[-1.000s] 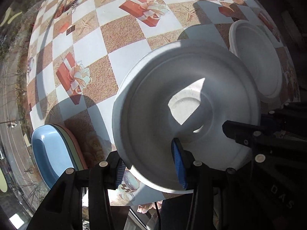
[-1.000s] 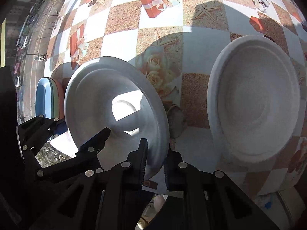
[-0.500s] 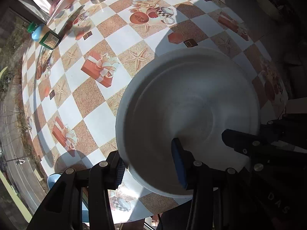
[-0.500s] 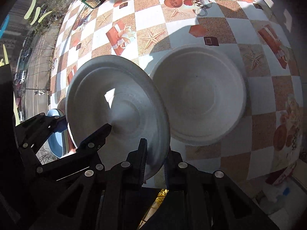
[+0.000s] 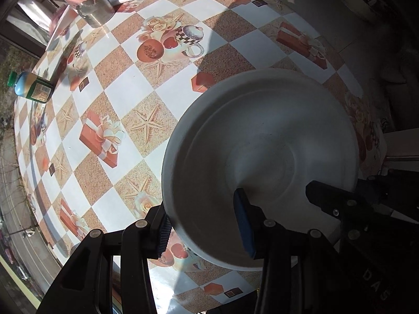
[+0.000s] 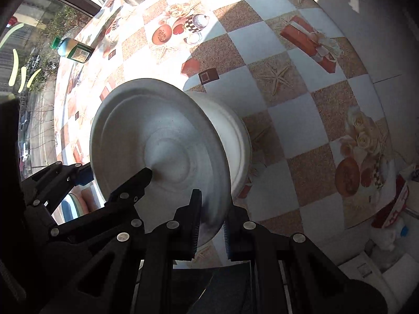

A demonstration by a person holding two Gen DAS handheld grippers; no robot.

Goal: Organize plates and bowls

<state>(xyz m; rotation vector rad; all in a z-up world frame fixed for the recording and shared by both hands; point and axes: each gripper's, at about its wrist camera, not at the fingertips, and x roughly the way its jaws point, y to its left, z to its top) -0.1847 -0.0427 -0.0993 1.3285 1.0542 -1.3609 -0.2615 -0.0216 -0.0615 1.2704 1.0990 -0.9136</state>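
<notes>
A white plate (image 5: pixel 262 144) hangs tilted above the chequered table (image 5: pixel 131 83), held by both grippers. My left gripper (image 5: pixel 203 222) is shut on its near rim, one finger outside and the blue pad (image 5: pixel 243 225) inside. My right gripper (image 6: pixel 211 225) is shut on the rim of the same plate (image 6: pixel 157 136); one of its fingers (image 5: pixel 327 198) shows over the plate in the left wrist view. A second white plate (image 6: pixel 235 136) lies on the table right behind and under the held one, mostly hidden by it.
A stack of blue, green and orange plates (image 6: pixel 76 204) sits at the near left table edge. A green-capped bottle (image 5: pixel 31 87) and a metal can (image 5: pixel 89 2) stand at the far side. The table's right edge (image 6: pixel 379 83) is close.
Both grippers have carried the white plate across the table to above the second white plate, which it now covers. The coloured stack has dropped out of the left wrist view.
</notes>
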